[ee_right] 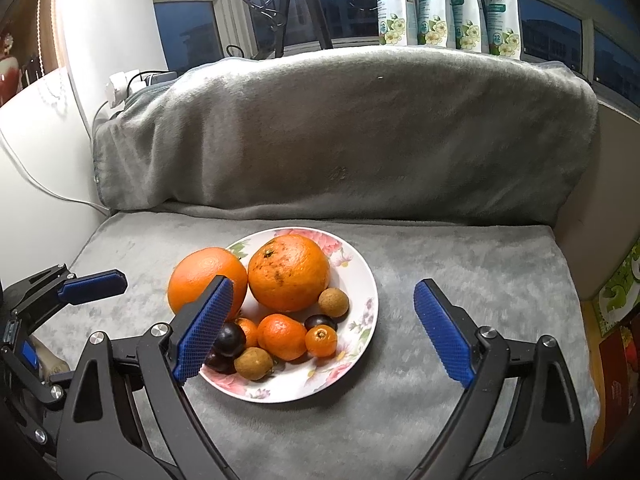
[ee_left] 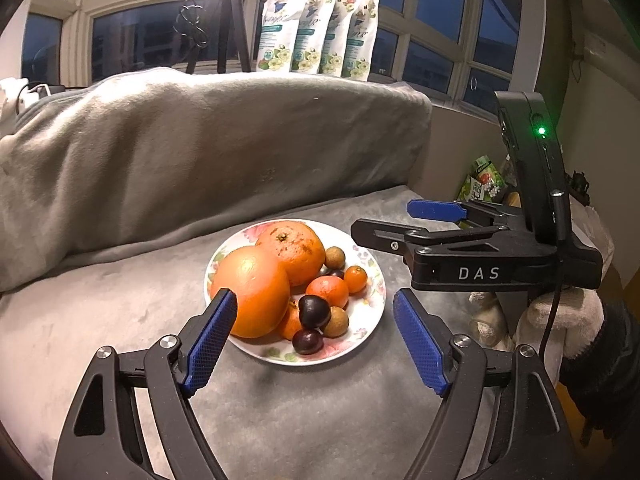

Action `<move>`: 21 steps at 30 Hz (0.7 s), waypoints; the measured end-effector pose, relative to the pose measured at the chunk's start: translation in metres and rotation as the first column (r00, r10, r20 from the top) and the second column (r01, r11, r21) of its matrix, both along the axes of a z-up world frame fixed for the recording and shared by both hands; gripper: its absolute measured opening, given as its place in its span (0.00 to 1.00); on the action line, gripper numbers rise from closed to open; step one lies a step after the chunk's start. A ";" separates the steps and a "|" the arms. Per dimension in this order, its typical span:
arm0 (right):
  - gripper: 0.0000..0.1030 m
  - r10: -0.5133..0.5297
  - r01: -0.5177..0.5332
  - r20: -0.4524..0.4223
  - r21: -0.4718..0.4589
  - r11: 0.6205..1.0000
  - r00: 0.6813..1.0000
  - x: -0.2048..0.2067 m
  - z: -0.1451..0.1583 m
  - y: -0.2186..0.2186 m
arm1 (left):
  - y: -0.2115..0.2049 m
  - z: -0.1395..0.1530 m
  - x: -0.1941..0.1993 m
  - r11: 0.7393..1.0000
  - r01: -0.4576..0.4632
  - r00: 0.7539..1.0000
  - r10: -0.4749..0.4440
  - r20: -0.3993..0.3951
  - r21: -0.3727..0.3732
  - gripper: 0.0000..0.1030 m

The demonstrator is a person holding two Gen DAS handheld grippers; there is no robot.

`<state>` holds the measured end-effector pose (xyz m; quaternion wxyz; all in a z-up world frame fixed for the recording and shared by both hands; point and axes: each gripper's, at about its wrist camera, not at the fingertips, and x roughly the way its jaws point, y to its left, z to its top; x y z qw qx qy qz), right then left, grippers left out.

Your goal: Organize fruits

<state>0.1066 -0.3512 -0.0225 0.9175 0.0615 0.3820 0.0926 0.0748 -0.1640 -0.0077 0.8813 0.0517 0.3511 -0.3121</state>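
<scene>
A flowered white plate [ee_left: 372, 292] [ee_right: 370, 308] sits on the grey cushion, piled with fruit. Two big oranges [ee_left: 256, 292] [ee_right: 289, 272] fill its far side. Nearer lie a mandarin [ee_right: 282, 336], a kumquat [ee_right: 321, 341], dark plums [ee_left: 314, 312] and brown longans [ee_right: 333, 302]. My left gripper [ee_left: 314, 296] stands open just short of the plate, nothing between its blue pads. My right gripper [ee_right: 324, 284] is open too, hovering in front of the plate; in the left wrist view the right gripper [ee_left: 382, 217] is beside the plate's right rim.
A backrest draped in a grey blanket [ee_right: 340, 132] rises behind the plate. Refill pouches [ee_left: 320, 28] and a tripod [ee_left: 232, 20] stand on the window sill. A white-gloved hand [ee_left: 560, 316] holds the right gripper. Colourful cartons [ee_right: 616, 292] sit past the cushion's right edge.
</scene>
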 end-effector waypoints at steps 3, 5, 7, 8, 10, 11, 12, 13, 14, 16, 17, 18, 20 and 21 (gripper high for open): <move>0.91 -0.003 0.003 0.001 0.006 1.000 1.000 -0.003 0.001 0.000 | 0.002 0.001 -0.001 1.000 -0.004 1.000 0.004 0.001 -0.003 0.78; 0.91 -0.005 0.005 0.003 0.012 1.000 1.000 -0.006 0.003 0.001 | 0.004 0.002 -0.003 1.000 -0.007 1.000 0.007 0.001 -0.006 0.78; 0.91 -0.007 0.007 0.008 0.013 1.000 1.000 -0.010 0.005 0.002 | 0.007 0.003 -0.005 1.000 -0.011 1.000 0.011 0.001 -0.010 0.78; 0.91 -0.008 0.008 0.009 0.012 1.000 1.000 -0.011 0.006 0.002 | 0.007 0.003 -0.005 1.000 -0.012 1.000 0.012 0.001 -0.011 0.78; 0.91 -0.010 0.010 0.014 0.006 1.000 1.000 -0.016 0.008 0.004 | 0.010 0.005 -0.008 1.000 -0.018 1.000 0.018 0.002 -0.014 0.78; 0.91 -0.010 0.010 0.017 0.003 1.000 1.000 -0.016 0.009 0.005 | 0.011 0.005 -0.009 1.000 -0.021 1.000 0.021 0.004 -0.015 0.78; 0.91 -0.010 0.010 0.019 -0.001 1.000 1.000 -0.018 0.010 0.006 | 0.013 0.006 -0.011 1.000 -0.024 1.000 0.024 0.006 -0.016 0.78; 0.91 -0.011 0.011 0.024 -0.005 1.000 1.000 -0.020 0.011 0.007 | 0.015 0.007 -0.012 1.000 -0.027 1.000 0.027 0.008 -0.017 0.78; 0.91 -0.012 0.012 0.028 -0.010 1.000 1.000 -0.023 0.012 0.008 | 0.017 0.007 -0.014 0.999 -0.030 0.999 0.030 0.009 -0.017 0.78; 0.91 -0.011 0.011 0.035 -0.014 1.000 0.999 -0.028 0.014 0.010 | 0.020 0.008 -0.017 0.999 -0.035 0.999 0.035 0.013 -0.017 0.78; 0.91 -0.011 0.012 0.039 -0.016 1.000 0.999 -0.031 0.015 0.011 | 0.022 0.008 -0.018 0.999 -0.038 0.999 0.038 0.015 -0.016 0.78; 0.91 -0.012 0.013 0.042 -0.015 1.000 0.999 -0.034 0.016 0.012 | 0.024 0.008 -0.021 0.999 -0.041 0.999 0.042 0.017 -0.015 0.78; 0.91 -0.012 0.012 0.050 -0.009 1.000 0.999 -0.041 0.019 0.014 | 0.027 0.008 -0.025 0.999 -0.046 0.999 0.046 0.020 -0.014 0.78; 0.92 -0.012 0.012 0.052 -0.008 1.000 0.999 -0.043 0.020 0.014 | 0.028 0.008 -0.027 0.999 -0.049 0.999 0.050 0.022 -0.012 0.78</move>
